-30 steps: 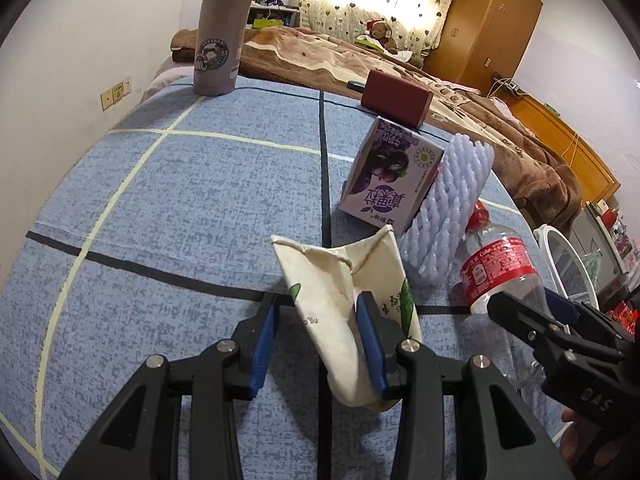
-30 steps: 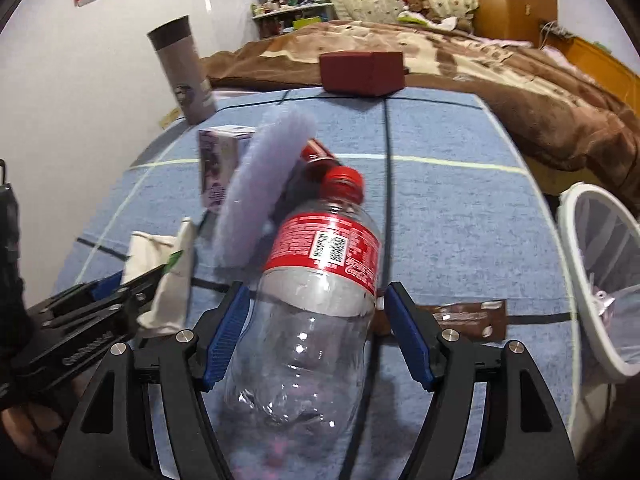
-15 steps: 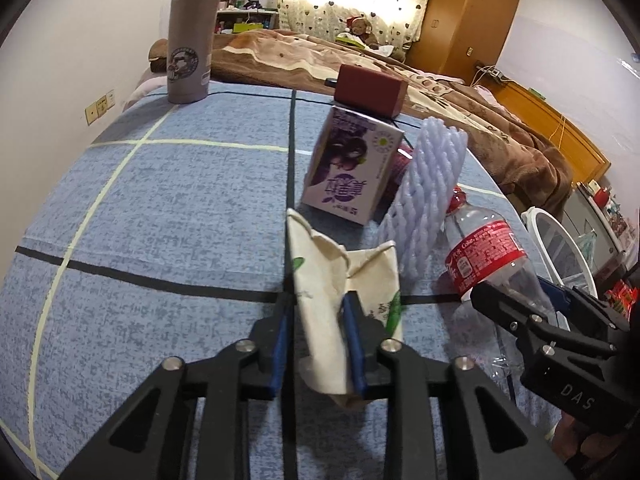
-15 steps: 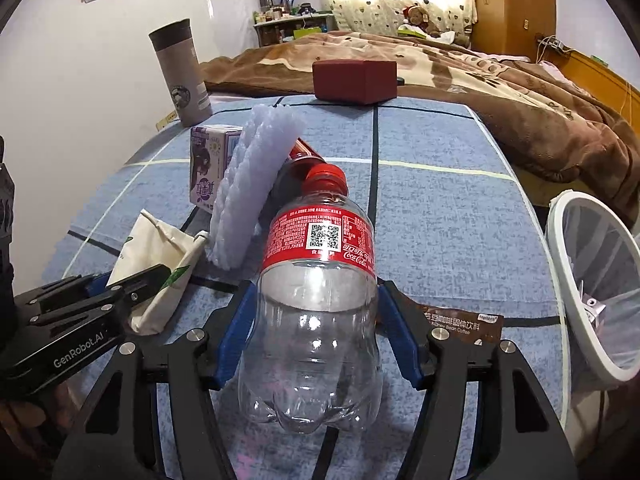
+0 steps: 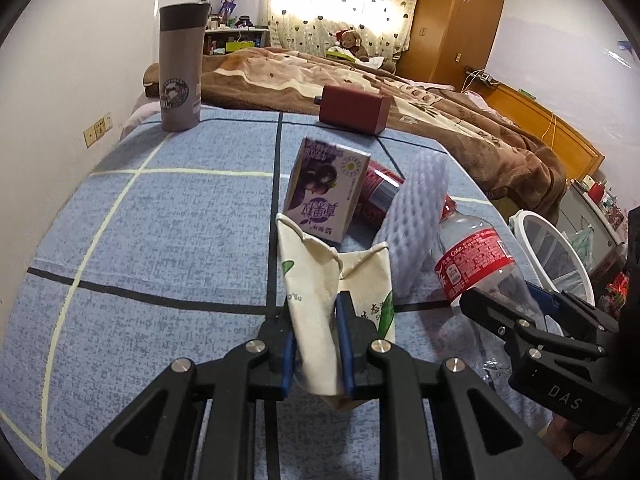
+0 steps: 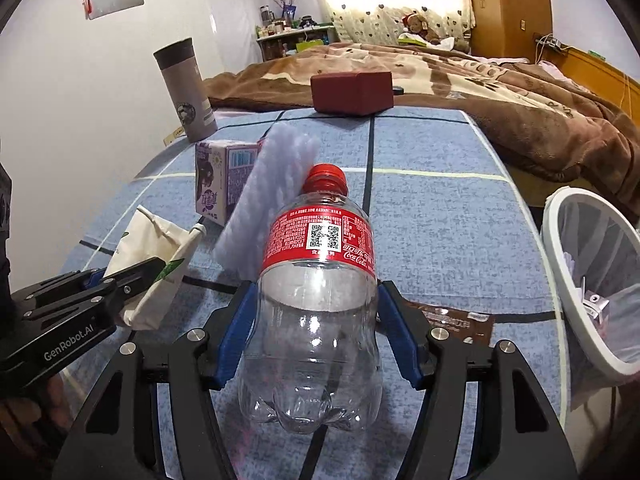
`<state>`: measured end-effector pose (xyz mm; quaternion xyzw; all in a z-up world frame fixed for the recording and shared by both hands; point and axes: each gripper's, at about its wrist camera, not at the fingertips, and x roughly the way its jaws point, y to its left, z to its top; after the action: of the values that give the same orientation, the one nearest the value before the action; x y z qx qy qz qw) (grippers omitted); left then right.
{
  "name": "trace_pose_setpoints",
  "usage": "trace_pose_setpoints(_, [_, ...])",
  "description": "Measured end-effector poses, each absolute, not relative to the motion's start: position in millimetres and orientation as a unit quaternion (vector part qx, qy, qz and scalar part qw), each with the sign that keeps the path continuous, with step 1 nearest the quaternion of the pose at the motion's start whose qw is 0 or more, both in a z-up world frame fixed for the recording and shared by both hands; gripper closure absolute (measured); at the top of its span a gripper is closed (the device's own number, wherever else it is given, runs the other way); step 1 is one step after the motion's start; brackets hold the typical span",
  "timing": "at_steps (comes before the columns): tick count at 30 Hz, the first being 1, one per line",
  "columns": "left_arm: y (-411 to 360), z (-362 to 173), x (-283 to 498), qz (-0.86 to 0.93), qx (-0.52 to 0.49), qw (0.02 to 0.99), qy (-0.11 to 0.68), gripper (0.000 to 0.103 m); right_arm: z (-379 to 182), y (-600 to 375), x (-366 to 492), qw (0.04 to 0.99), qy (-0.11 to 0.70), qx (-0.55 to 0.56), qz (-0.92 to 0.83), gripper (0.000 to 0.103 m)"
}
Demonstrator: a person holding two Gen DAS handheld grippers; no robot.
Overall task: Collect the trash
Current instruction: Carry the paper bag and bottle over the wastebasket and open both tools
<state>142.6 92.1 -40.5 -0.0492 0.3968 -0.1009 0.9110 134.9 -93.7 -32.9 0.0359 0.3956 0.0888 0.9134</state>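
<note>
My left gripper (image 5: pixel 314 308) is shut on a crumpled white paper cup (image 5: pixel 320 272) with green print, just above the blue cloth. In the right wrist view the same cup (image 6: pixel 152 236) sits at the left, in the left gripper (image 6: pixel 158 266). My right gripper (image 6: pixel 316 292) is shut on a clear plastic cola bottle (image 6: pixel 320 320) with a red label and cap; both blue pads press its sides. Behind them stand a purple juice carton (image 5: pixel 326 196), a white foam net (image 5: pixel 416 216) and a red can (image 5: pixel 378 192). A brown wrapper (image 6: pixel 452 322) lies flat.
A white mesh bin (image 6: pixel 557 280) stands off the table's right edge with some scraps inside. At the far side of the table (image 5: pixel 180 220) are a grey tumbler (image 5: pixel 180 68) and a dark red box (image 5: pixel 354 108). A bed with a brown blanket (image 5: pixel 440 100) lies beyond.
The left jaws closed from wide apart onto the paper cup and pinched it narrow. The right jaws closed onto the bottle, which now sits a little higher and straighter between them.
</note>
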Motion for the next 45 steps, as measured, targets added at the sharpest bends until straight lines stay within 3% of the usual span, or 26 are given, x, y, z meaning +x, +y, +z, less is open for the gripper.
trace_pose_setpoints(23, [43, -2, 135, -0.136, -0.013, 0.923, 0.359, 0.084, -9, -137, 119, 0.928, 0.360, 0.059, 0.069, 0.040])
trace_pose_setpoints(45, [-57, 22, 140, -0.213, 0.026, 0.918, 0.334, 0.084, 10, -220, 104, 0.939, 0.334, 0.087, 0.000, 0.040])
